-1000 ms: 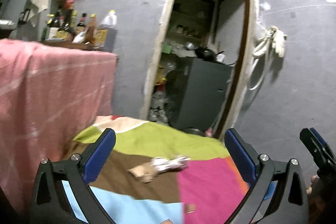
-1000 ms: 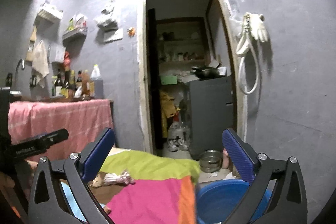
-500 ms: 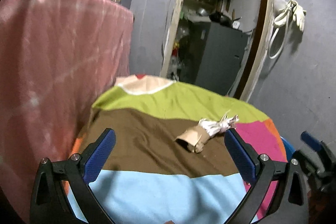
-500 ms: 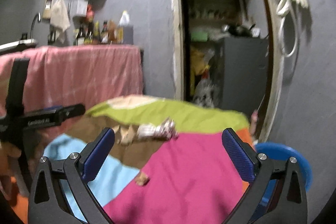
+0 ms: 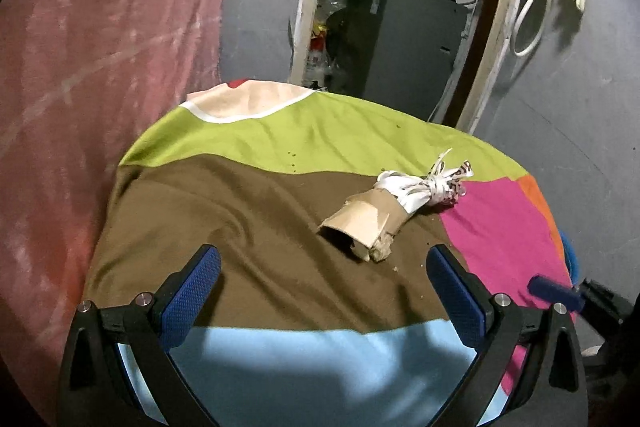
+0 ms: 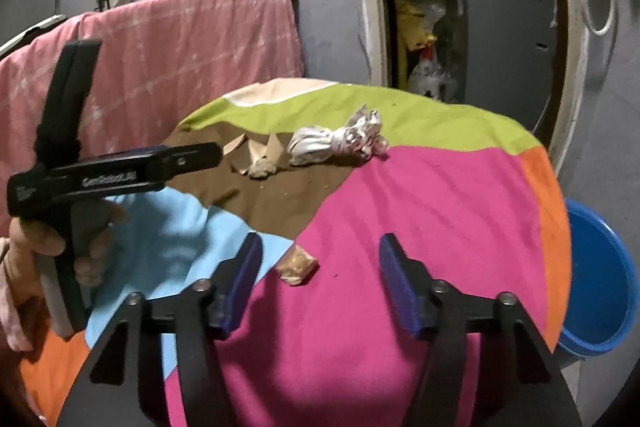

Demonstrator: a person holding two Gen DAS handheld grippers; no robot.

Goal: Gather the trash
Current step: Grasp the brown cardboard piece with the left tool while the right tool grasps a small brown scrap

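A small brown scrap [image 6: 297,268] lay on the worktop [image 6: 420,211] just ahead of my right fingers [image 6: 320,279], nearer the left one. They had just been closing to a half gap, nothing between; my left fingers [image 5: 322,291] stood wide.

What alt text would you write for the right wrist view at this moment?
The right gripper, jaws just narrowed with nothing between them, hangs over a multicoloured tablecloth near a small brown scrap. Farther off lie crumpled brown paper and a white wrapper bundle; the left gripper is at left, a blue basin at right.
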